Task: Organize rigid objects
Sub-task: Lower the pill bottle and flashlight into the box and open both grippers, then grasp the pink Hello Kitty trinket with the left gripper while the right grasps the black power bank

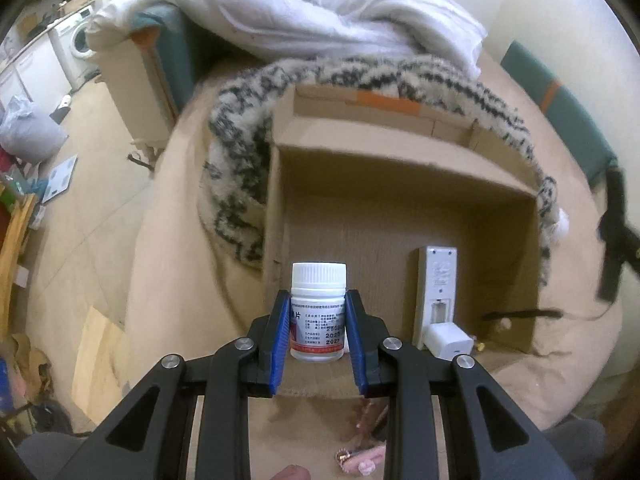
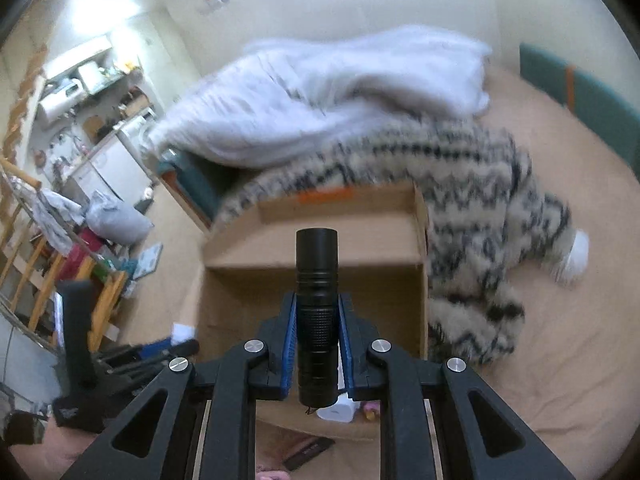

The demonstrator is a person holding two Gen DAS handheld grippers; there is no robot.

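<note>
2 hand-held grippers: each clamps 1 item
Left hand-held gripper: closed on white pill bottle, over cardboard box
Right hand-held gripper: closed on black flashlight, above box
Box: remote, white charger inside, on bed

Pretty clearly a lived-in home, a bedroom or studio flat. A bed is seen covered with a white duvet and a fuzzy patterned blanket, and a washing machine is tucked under a cluttered counter further back.
</note>
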